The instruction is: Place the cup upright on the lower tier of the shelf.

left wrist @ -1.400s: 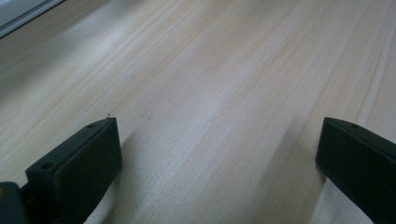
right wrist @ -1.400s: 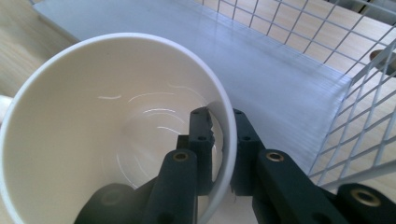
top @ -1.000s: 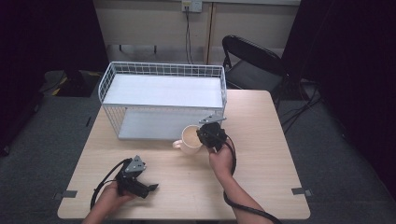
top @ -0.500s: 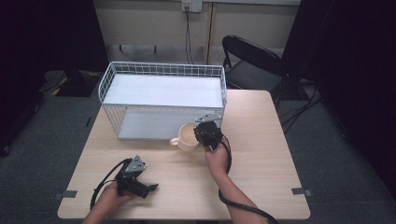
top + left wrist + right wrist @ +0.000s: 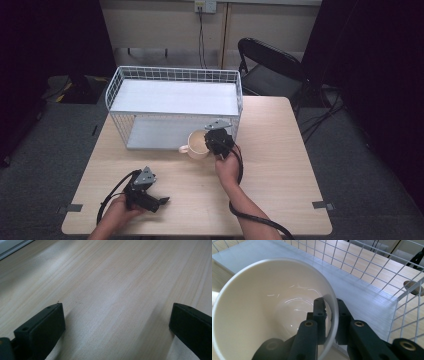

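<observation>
Your right gripper is clamped on the rim of the cream mug, one jaw inside the bowl, one outside on the wall. The mug sits right at the open front of the white wire rack, just beside its right front corner, handle pointing to your left. In the right gripper view the mug is smooth, glossy and round, its rim thin between your jaws, and the rack's lower shelf runs flat and matt grey just past it, with the mesh side wall close on the right. Tight there on the right, open space over the shelf ahead.

Your left gripper lies low on the table near your front edge, jaws spread wide with nothing between them. Pale wood below it, fine straight grain, bare all round.
</observation>
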`<control>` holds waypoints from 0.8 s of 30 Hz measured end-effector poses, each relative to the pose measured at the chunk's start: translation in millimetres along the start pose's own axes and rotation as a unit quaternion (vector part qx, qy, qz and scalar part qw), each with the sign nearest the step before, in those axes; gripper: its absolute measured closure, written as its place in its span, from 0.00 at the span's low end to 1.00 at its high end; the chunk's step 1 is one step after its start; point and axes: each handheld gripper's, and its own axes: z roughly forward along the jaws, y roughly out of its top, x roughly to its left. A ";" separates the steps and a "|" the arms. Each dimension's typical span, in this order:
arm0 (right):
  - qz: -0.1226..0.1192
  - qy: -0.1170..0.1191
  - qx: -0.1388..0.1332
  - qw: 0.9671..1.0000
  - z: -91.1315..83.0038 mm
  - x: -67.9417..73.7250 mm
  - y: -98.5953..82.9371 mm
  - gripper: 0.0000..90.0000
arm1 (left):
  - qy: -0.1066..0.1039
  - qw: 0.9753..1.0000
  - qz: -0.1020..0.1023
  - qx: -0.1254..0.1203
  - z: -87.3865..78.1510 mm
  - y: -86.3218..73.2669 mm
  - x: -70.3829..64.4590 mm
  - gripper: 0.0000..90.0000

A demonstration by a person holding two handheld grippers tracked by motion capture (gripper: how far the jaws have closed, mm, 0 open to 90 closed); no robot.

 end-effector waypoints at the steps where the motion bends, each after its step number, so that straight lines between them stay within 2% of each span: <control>1: -0.001 -0.002 -0.001 1.000 0.6 0.3 0.2 0.92 | 0.000 1.000 0.000 0.000 0.0 0.0 0.0 0.00; 5: 0.001 -0.006 0.000 1.000 4.2 0.3 1.3 0.92 | 0.000 1.000 0.000 0.000 0.0 0.0 0.0 0.00; 17: -0.015 -0.033 0.007 0.999 12.4 1.8 4.5 0.92 | 0.001 1.000 0.000 0.000 -0.2 -0.1 -0.2 0.00; 24: -0.012 -0.042 0.008 0.999 15.5 0.5 6.0 0.92 | 0.001 1.000 0.000 0.000 -0.2 -0.1 -0.2 0.00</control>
